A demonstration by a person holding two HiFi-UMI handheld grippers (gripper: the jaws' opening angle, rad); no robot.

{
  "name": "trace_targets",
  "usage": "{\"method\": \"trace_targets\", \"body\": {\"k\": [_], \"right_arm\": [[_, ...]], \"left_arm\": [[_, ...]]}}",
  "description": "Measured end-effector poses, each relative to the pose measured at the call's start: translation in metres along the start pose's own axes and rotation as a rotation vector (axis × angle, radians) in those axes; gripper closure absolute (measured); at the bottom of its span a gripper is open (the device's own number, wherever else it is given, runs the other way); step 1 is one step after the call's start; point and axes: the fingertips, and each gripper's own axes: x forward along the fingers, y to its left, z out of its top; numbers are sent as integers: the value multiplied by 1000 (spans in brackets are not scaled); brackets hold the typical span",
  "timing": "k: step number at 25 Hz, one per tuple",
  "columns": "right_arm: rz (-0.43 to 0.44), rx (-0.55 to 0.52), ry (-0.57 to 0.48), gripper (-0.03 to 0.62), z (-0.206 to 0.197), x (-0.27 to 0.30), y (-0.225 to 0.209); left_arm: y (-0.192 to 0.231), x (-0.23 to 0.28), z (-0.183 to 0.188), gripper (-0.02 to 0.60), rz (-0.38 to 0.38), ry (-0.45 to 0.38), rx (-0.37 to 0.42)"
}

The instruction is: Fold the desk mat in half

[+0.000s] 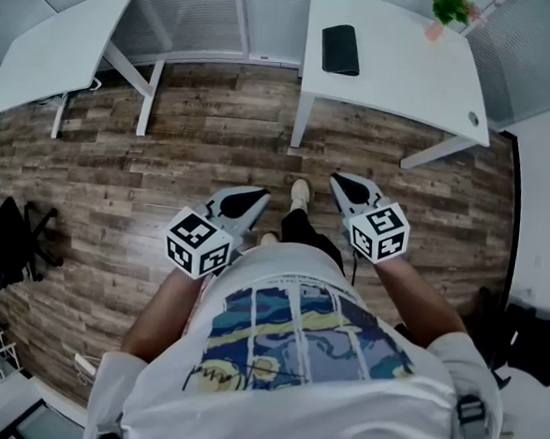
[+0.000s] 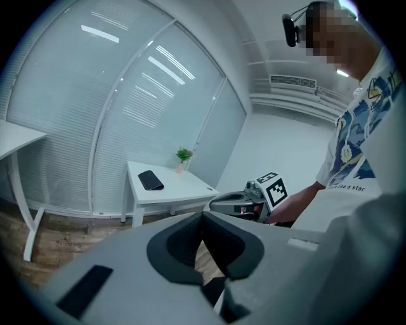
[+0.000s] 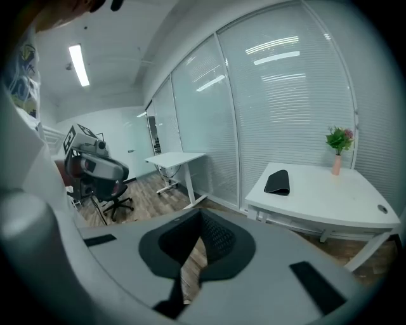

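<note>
The dark desk mat (image 1: 340,50) lies on the white table (image 1: 407,78) across the room, and it looks doubled over on itself. The same mat (image 2: 150,180) shows small in the left gripper view and, in the right gripper view, the mat (image 3: 277,182) has a rounded near edge. I stand on the wood floor, well back from the table. My left gripper (image 1: 255,198) and right gripper (image 1: 341,183) are held in front of my chest, both shut with nothing between their jaws. Both point toward the table.
A second white desk (image 1: 52,48) stands at the far left. A black office chair (image 1: 11,233) is at my left. A small potted plant (image 1: 449,10) sits at the table's far corner. Glass walls with blinds (image 1: 191,11) run behind both desks.
</note>
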Motion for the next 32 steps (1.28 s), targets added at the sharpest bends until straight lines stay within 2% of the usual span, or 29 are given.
{"method": "trace_targets", "body": {"k": [17, 32], "right_arm": [[36, -41, -82, 594, 26, -33, 34], [34, -54, -90, 595, 36, -30, 32]], "left_arm": [[-17, -9, -6, 578, -1, -30, -6], [-10, -7, -11, 578, 6, -20, -25]]}}
